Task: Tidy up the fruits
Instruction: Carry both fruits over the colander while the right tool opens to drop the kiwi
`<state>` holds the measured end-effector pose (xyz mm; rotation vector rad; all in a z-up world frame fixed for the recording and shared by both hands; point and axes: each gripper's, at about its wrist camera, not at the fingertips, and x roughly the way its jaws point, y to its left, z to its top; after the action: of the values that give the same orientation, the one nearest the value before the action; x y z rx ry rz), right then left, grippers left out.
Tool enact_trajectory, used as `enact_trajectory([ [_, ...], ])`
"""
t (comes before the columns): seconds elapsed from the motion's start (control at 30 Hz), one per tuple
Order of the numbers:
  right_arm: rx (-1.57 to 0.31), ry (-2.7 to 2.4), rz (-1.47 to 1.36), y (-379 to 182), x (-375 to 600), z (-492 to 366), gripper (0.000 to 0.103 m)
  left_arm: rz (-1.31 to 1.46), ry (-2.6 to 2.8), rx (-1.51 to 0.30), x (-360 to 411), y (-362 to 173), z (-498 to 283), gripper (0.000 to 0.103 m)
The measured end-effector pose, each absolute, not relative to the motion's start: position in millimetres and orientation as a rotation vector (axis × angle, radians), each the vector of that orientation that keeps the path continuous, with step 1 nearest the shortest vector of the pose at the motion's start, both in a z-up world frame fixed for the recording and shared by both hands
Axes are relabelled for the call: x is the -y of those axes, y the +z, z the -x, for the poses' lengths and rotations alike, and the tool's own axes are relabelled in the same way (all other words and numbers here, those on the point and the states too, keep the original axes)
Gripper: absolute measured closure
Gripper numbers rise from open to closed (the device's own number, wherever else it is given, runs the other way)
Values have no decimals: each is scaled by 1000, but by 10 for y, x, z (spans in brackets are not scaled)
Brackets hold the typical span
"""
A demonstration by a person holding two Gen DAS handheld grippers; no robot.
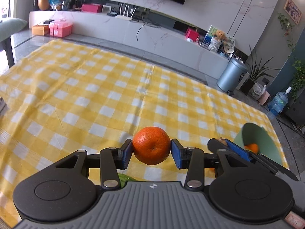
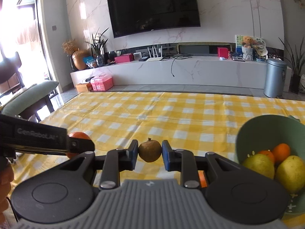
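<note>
Both grippers are holding fruit above the yellow checked tabletop (image 2: pixel 171 114).

Nearest the left wrist camera, the left gripper (image 1: pixel 151 150) is pinching an orange mandarin (image 1: pixel 151 147) between its blue pads, its jaws pressing on either side of the fruit, clear of the cloth. Just to its right, the right gripper (image 2: pixel 150 150) is gripping a small brown round fruit (image 2: pixel 150 149) (stem tip pointing up), its jaws nearly together around it. Beside that, at the right edge of the tabletop, a green bowl (image 2: pixel 266 126) is sitting with two yellow-green fruits (image 2: pixel 291 173) and two oranges (image 2: pixel 282 150) inside. Farther back, past the tabletop, a white marble media bench (image 2: pixel 190 70) is running under a wall-mounted television (image 2: pixel 152 9), with a grey bin (image 2: pixel 274 78) standing at its right end.
</note>
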<state>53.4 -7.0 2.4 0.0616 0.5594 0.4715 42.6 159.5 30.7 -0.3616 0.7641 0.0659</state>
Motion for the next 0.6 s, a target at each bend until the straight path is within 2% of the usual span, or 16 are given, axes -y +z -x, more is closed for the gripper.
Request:
enact_trajectory([
  [0.27,-535,410,-195,302,607,-367,80,467,16,-769,-1475,393,-299,54],
  [0.43,-535,361,-160,455,1066,-247,80,434,6,-763,-1233,437,-295,54],
  [0.6,-556,283,-280,431,1691,-211,80,398,-77,-771,-916,487,-342,54],
])
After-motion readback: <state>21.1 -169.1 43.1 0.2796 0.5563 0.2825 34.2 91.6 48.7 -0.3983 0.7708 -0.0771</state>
